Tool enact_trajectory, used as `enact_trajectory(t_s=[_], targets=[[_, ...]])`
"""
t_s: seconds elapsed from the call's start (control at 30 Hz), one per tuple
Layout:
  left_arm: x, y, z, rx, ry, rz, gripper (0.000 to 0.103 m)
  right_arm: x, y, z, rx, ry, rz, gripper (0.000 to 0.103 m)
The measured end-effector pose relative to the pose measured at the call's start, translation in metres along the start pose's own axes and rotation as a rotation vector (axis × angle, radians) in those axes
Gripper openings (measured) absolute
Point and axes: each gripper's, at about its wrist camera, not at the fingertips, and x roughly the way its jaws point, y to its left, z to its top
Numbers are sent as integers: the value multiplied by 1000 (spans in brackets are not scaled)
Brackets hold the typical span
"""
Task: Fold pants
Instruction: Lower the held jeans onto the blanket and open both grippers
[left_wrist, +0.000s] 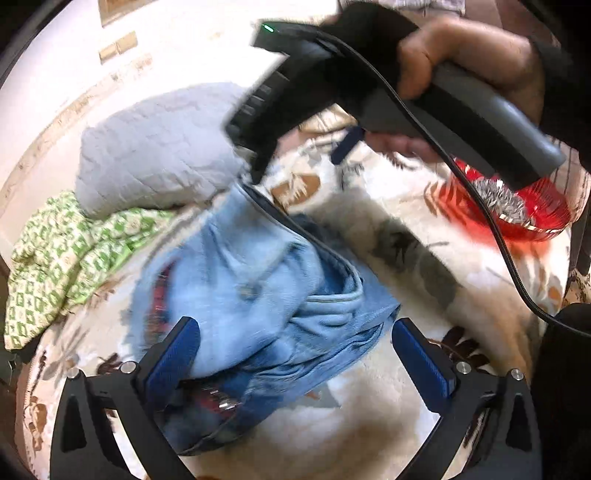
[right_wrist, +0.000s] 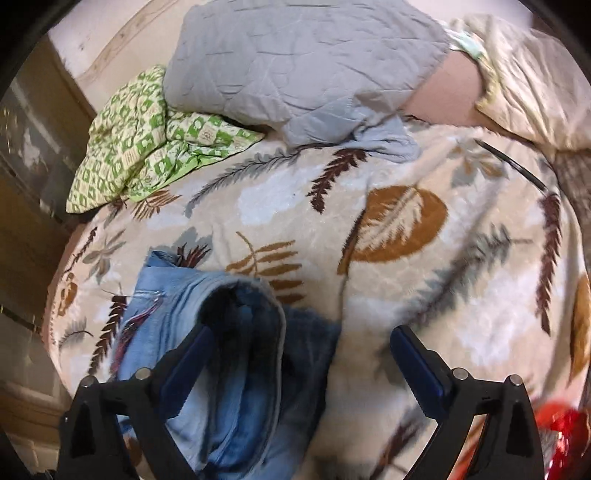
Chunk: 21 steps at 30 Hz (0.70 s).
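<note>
Presently, the pants (left_wrist: 258, 295), light blue denim, are found bunched in a rough heap on the leaf-patterned blanket (right_wrist: 406, 258) of the bed, not yet folded flat. The left gripper (left_wrist: 295, 354) is held over the near end of the heap with its fingers spread wide, gripping nothing; the right gripper (right_wrist: 301, 365) likewise stands open above the far end, apparently so the cloth can settle before being regrasped. No legible brand, label or writing is seen.
</note>
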Motion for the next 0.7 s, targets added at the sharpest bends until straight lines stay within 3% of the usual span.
enact_trajectory(t_s=[0.27,0.57,0.7], targets=[[-48,44,-5,-91,-67,-35,103,-39,10,-22,35,-41,-19,98],[-68,139,-11,-308,-48,-18,103,-62,38,-59,112,-62,16,99],[-71,170,-16,-417,-20,-43,103,-71,50,-79,113,-83,-27,99]])
